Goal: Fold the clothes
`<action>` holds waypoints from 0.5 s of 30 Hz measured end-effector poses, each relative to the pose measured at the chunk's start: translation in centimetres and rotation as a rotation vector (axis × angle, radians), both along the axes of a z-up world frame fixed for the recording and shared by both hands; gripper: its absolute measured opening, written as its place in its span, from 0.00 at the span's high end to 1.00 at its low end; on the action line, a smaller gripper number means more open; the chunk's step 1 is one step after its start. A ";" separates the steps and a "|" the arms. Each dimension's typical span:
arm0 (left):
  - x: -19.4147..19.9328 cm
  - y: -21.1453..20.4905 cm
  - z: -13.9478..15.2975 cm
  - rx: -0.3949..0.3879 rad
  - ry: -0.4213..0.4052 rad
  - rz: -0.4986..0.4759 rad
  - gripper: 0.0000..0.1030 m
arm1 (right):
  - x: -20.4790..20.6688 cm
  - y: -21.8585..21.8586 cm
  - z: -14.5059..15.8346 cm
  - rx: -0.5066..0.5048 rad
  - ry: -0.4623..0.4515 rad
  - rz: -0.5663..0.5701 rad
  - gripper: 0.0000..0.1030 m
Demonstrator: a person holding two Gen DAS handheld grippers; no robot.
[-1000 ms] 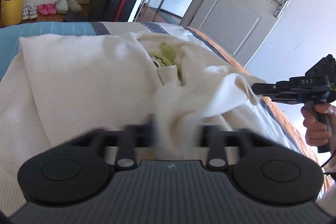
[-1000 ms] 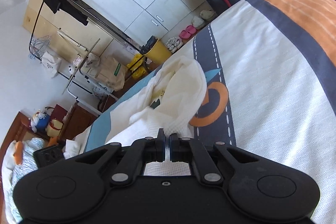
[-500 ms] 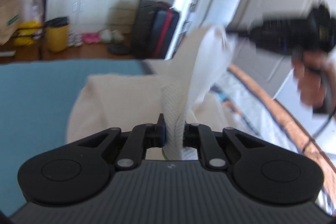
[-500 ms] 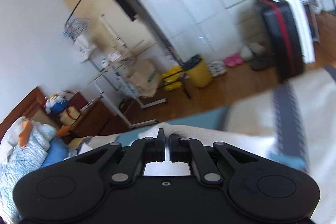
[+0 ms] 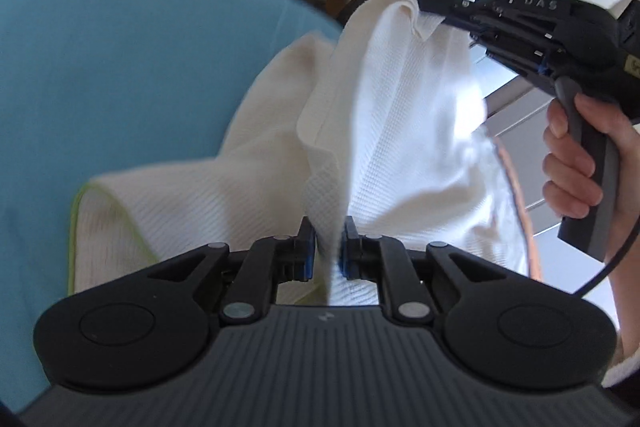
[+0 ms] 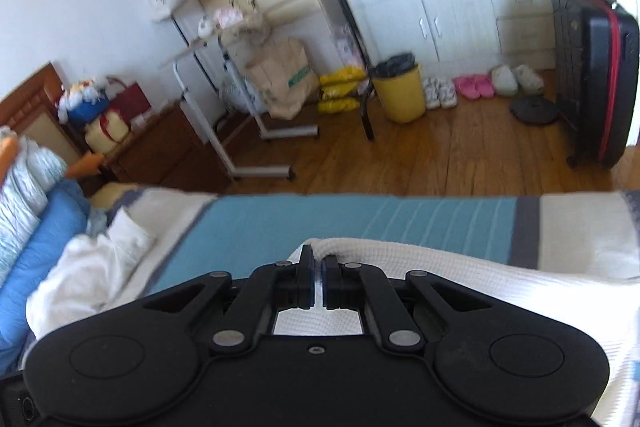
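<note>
Left wrist: cream garment [image 5: 400,115] pinched in both tools.

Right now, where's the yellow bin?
In the right wrist view, the yellow bin stands on the wooden floor beyond the bed, upper centre, between the yellow bags and the white shoes.

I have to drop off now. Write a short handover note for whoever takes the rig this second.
Left gripper: shut on a fold of the cream garment.
Right gripper: shut on another edge of it, held up higher.
The garment hangs between the two; its lower part lies on the bed.
Done: garment picked up at two points.
Left: lay it flat, fold it.
</note>
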State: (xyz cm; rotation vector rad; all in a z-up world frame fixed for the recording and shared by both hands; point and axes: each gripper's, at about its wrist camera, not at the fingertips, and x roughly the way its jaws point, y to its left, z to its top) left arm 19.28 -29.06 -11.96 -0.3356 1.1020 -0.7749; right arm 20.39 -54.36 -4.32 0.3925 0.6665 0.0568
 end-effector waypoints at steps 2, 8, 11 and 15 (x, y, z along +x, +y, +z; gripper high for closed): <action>0.0 0.0 -0.3 0.028 0.003 0.004 0.88 | 0.7 0.7 -0.8 -0.023 0.027 0.009 0.95; -0.3 0.5 1.3 -0.006 -0.090 0.080 0.90 | 0.9 1.5 -0.6 -0.049 -0.025 -0.052 0.95; -0.2 0.3 0.8 0.005 -0.086 0.076 0.90 | 1.5 0.9 0.0 -0.069 0.006 -0.115 0.95; 1.4 1.3 -1.3 0.000 0.031 0.102 0.87 | -1.0 0.1 0.6 -0.066 0.112 -0.351 0.52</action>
